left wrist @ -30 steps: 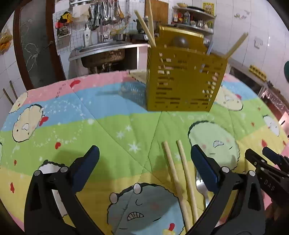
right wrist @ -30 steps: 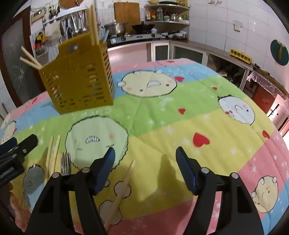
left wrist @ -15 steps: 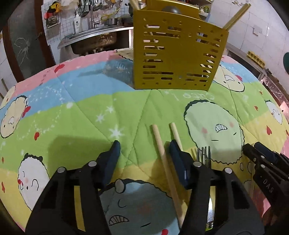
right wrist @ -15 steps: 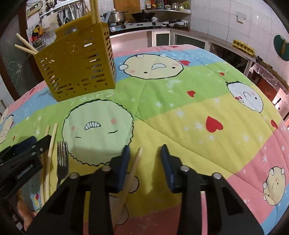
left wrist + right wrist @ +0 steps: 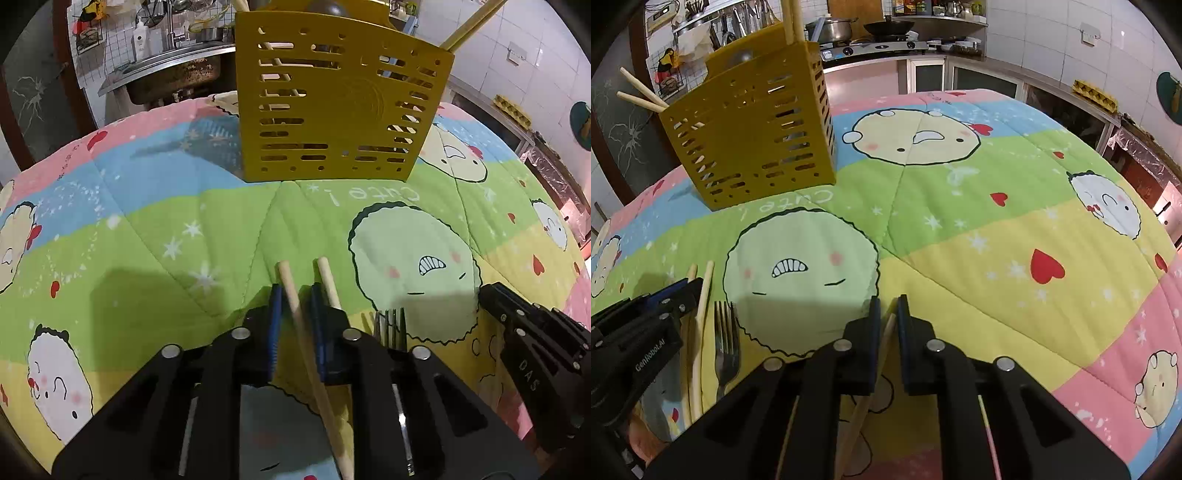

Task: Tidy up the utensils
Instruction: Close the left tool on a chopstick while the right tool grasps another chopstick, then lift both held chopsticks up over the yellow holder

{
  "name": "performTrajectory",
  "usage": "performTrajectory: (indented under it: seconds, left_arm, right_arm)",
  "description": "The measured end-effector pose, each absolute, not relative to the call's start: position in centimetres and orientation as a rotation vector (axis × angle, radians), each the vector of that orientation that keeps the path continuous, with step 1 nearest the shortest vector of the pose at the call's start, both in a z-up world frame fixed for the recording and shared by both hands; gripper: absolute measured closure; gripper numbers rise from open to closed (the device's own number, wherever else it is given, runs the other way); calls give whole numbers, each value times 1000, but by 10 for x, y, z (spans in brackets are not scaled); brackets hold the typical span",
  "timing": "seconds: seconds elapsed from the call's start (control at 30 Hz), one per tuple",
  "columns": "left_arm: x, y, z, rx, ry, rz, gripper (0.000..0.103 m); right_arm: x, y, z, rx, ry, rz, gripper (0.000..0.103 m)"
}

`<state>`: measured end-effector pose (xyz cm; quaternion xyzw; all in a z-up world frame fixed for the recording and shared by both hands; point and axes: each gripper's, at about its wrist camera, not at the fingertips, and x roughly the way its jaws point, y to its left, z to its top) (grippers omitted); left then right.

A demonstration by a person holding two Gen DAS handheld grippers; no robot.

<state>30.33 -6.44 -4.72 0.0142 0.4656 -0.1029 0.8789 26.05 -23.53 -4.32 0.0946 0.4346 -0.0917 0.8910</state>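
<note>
Two wooden chopsticks lie side by side on the quilt. My left gripper (image 5: 297,299) is low over them, its jaws closing around the left chopstick (image 5: 291,288), with a sliver of quilt showing beside the stick. The other chopstick (image 5: 328,280) lies just outside the right pad. A metal fork (image 5: 389,325) rests right of them. My right gripper (image 5: 889,314) is closing too, its pads tight on the tip of a third chopstick (image 5: 863,406). A yellow slotted utensil holder (image 5: 340,110) with chopsticks in it stands farther back.
A cartoon-print quilt (image 5: 147,240) covers the round table. The right gripper's fingers (image 5: 495,299) sit close to the fork, and the left gripper's fingers (image 5: 683,291) show at the other view's left edge. A sink and kitchen counters lie beyond the table.
Both grippers have gone from wide open to nearly closed, each around a chopstick. The left gripper moved forward and down toward the chopstick pair; the holder looms larger.
</note>
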Motion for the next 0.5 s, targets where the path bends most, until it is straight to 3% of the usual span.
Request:
performTrajectory:
  seconds: [0.5]
  left_arm:
    - [301,-55,-33,-10,944,-224,98]
  right_arm:
    - [271,-239,-37,221,868,-157,97]
